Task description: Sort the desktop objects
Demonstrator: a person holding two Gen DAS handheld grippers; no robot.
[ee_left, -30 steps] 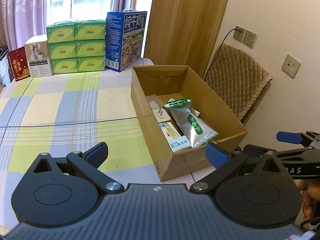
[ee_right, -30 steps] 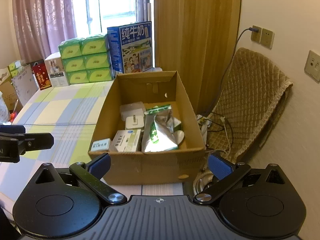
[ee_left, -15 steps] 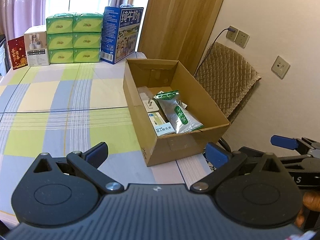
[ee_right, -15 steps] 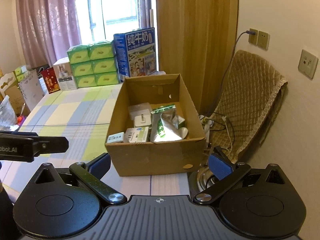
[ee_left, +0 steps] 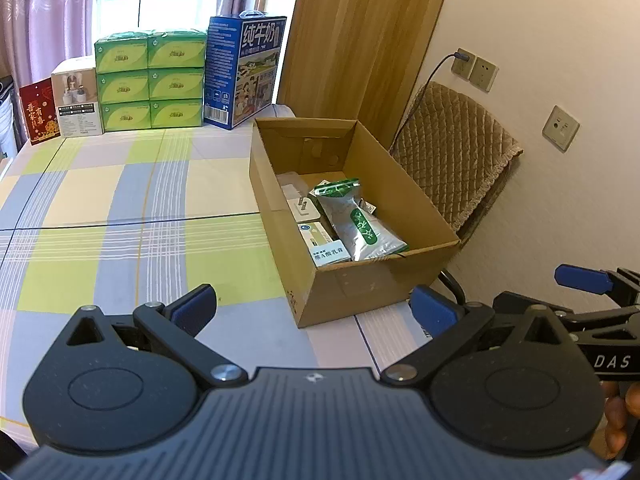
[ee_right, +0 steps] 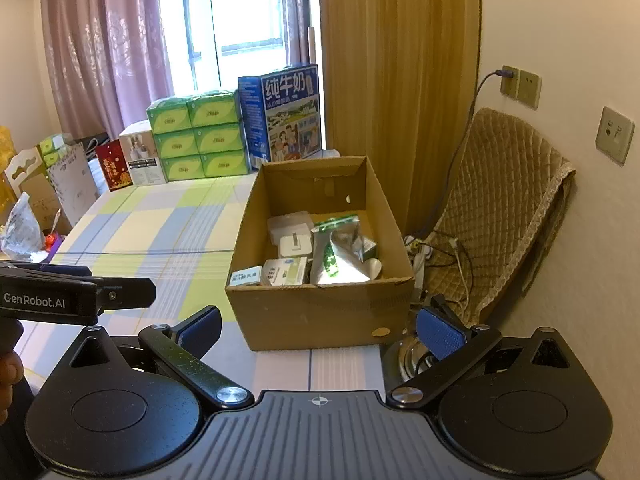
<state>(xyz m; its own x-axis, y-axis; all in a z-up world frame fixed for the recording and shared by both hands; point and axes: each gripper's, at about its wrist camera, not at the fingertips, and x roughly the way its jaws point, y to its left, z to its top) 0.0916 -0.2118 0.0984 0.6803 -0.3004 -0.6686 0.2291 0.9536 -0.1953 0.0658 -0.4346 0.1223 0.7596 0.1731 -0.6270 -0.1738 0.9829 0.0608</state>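
I hold both tongs, left gripper and right gripper, empty with jaws apart, just before the brown cardboard box, and advance slowly.

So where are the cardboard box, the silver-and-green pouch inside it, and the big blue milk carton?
cardboard box [ee_right: 320, 316]: right wrist view, on its near outer wall.
silver-and-green pouch [ee_left: 358, 222]: left wrist view, on the middle of its face.
blue milk carton [ee_right: 290, 116]: right wrist view, on its printed front.

Left gripper open, empty, above checked tablecloth; cardboard box ahead holds green-silver pouch, small cartons, maybe a plug adapter.
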